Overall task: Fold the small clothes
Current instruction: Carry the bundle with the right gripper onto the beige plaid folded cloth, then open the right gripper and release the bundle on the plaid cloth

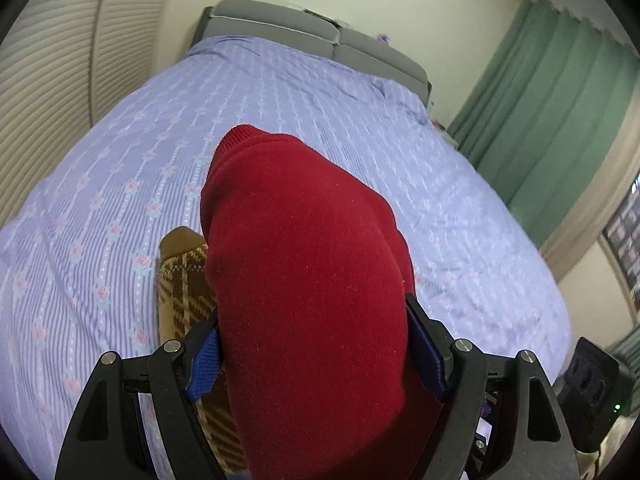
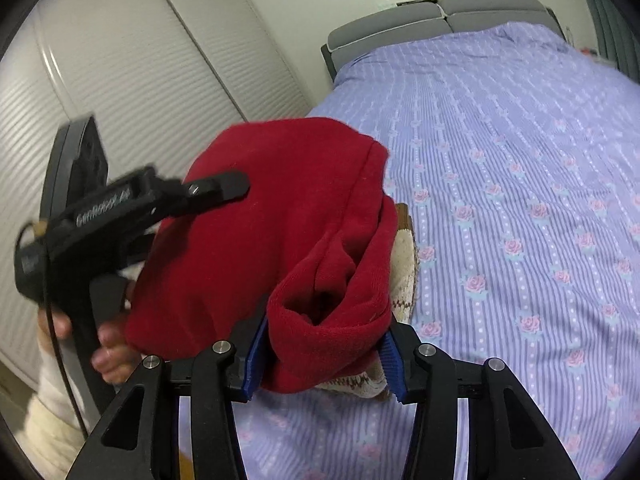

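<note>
Left wrist view: left tongs clamped on a thick bundle of red garment, blue pads pressed against both flanks of the cloth at 8 and 4 o'clock of the bundle. Red fabric filling the centre, ribbed hem pointing toward 12 o'clock, held above the bed. Under it, at 8 o'clock, a brown plaid knit garment peeking out, partly hidden by the red one; whether lying on the bed or lifted, cannot tell. Lilac floral bedspread across the whole background, grey headboard at 12 o'clock, green curtain at 2 o'clock, ribbed white wardrobe doors at 10 o'clock.

Right wrist view: right tongs gripping a rolled cuff or sleeve end of the same red garment, blue pads squeezing the tube of cloth from both sides, jaws narrower than on the other tool. Cream and brown knit tucked beneath, showing at 3 and 5 o'clock of the red mass. At 9 o'clock the left tongs seen from the side, one black finger lying over the red cloth, handle wrapped by a hand in a pale sleeve. Bed stretching toward 1 o'clock, headboard at 12, wardrobe doors at 10 o'clock.
</note>
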Motion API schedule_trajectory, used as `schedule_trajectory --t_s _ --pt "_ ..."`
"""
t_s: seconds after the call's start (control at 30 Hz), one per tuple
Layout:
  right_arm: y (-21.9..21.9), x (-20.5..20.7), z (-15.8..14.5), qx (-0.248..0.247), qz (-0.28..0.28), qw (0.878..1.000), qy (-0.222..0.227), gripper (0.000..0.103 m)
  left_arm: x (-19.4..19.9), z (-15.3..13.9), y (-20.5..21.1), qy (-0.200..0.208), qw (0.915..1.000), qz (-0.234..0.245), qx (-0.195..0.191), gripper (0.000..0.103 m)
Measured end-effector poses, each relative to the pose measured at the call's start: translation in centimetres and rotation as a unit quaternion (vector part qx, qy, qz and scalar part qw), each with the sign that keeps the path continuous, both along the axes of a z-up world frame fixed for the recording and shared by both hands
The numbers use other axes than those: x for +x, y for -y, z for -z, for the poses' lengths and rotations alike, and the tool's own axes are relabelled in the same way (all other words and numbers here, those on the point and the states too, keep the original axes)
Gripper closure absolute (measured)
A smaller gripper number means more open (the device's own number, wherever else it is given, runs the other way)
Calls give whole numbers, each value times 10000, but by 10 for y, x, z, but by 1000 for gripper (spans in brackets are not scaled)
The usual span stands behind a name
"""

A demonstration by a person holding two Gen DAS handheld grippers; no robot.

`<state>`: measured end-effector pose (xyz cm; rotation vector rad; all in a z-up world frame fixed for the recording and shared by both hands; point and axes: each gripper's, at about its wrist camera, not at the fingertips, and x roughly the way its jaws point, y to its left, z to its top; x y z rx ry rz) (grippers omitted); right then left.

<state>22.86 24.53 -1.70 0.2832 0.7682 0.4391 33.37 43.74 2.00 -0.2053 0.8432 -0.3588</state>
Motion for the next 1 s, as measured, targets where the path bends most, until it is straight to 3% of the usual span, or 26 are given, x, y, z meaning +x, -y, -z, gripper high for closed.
schedule_trajectory --t_s 0.17,0.27,0.4,0.5,0.63,0.87,1.0 --pt "-2 14 16 192 138 9990 -384 54 9 16 -3 -279 9991 -34 321 20" --pt "-2 22 25 467 35 9970 -617 53 8 17 -11 -346 9961 -312 756 16" --pt "13 32 41 1451 -55 9805 -1323 44 -12 -5 -15 32 9882 -622 1398 18" --pt "21 34 49 1784 -28 9701 -1645 41 -39 -29 -11 306 9859 -731 1473 18" --pt "32 30 42 1910 18 9683 -1611 39 -85 -28 11 407 9743 -741 2087 18" --pt "31 41 30 1534 -10 9796 -1297 39 -125 11 29 263 9765 -685 2025 17" --pt "36 42 38 1437 98 9801 -1369 40 -120 38 5 -212 9796 -1110 1661 18"
